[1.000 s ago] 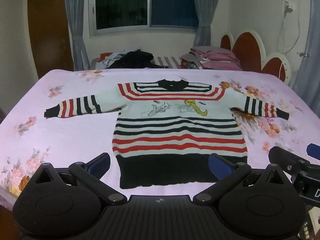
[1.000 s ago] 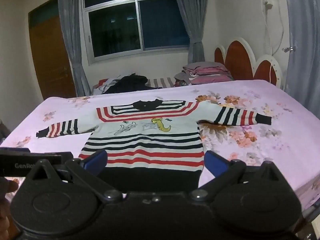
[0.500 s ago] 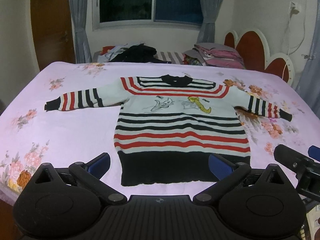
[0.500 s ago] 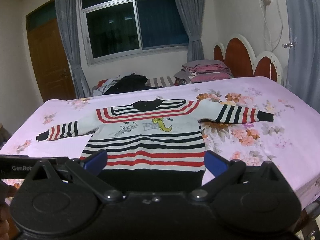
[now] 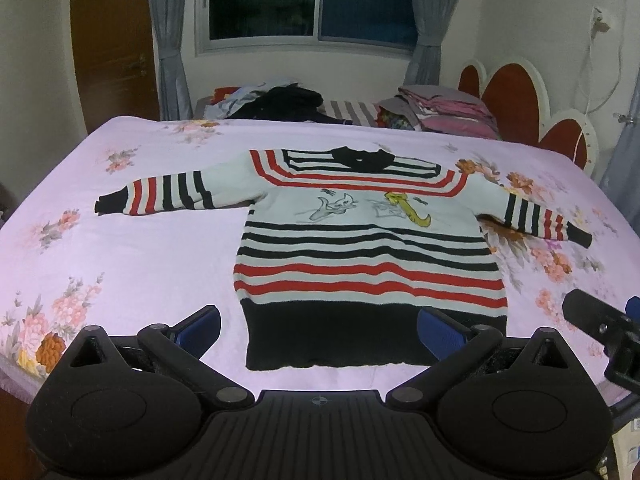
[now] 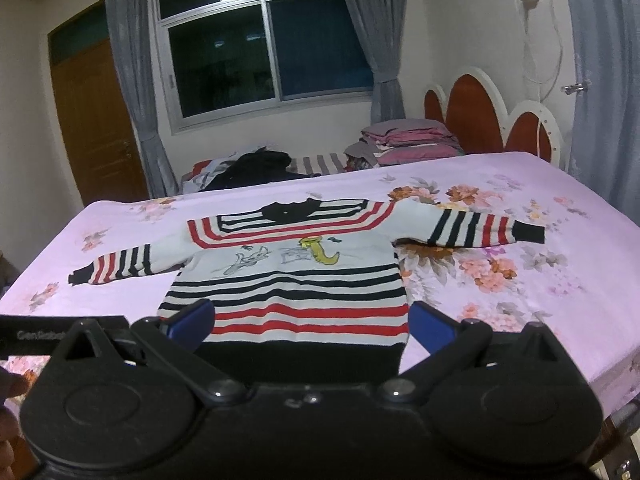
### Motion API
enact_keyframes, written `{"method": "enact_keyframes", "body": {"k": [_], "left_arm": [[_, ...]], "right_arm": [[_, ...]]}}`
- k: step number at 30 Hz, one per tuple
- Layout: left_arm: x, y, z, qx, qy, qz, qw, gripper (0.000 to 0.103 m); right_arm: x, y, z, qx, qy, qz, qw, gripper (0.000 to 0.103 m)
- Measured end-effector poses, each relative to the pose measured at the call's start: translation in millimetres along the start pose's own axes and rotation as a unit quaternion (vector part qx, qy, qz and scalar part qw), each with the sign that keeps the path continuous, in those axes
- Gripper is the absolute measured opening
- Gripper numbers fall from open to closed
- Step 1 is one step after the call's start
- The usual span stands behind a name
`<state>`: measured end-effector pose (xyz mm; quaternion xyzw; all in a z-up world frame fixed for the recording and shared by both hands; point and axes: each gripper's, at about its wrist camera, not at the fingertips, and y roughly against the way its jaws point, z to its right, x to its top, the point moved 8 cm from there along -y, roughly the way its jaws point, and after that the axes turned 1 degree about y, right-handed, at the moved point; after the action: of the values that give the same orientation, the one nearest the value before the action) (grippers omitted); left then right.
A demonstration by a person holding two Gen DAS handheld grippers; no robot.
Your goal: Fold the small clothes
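Observation:
A small striped sweater (image 5: 368, 252) in white, red and black with a cartoon print lies flat, face up, on the pink floral bed sheet (image 5: 132, 256), both sleeves spread out sideways. It also shows in the right wrist view (image 6: 288, 280). My left gripper (image 5: 320, 330) is open and empty, held above the bed's near edge in front of the black hem. My right gripper (image 6: 310, 326) is open and empty, also near the hem, a little to the right. The right gripper's body shows at the right edge of the left wrist view (image 5: 600, 324).
A pile of dark clothes (image 5: 280, 104) and folded pink bedding (image 5: 448, 116) lie at the far end of the bed. A red and white headboard (image 5: 516, 96) stands at the right. A window with grey curtains (image 5: 308, 0) and a wooden door (image 6: 100, 120) are behind.
Both grippers have tilted and shifted slightly, so the sweater sits a little lower in both views. The sweater has not moved. Both grippers stay open.

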<state>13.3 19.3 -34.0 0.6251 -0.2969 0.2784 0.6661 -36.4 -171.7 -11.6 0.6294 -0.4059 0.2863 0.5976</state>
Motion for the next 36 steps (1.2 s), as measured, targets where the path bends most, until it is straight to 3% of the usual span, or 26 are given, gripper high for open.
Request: {"method": "enact_keyframes", "body": {"k": [36], "left_arm": [[-5,0,-17,0.010,0.014,0.002,0.9998,0.103]], "right_arm": [[-6,-3,-1,-0.003,-0.005,-0.005,1.000,0.103]]}}
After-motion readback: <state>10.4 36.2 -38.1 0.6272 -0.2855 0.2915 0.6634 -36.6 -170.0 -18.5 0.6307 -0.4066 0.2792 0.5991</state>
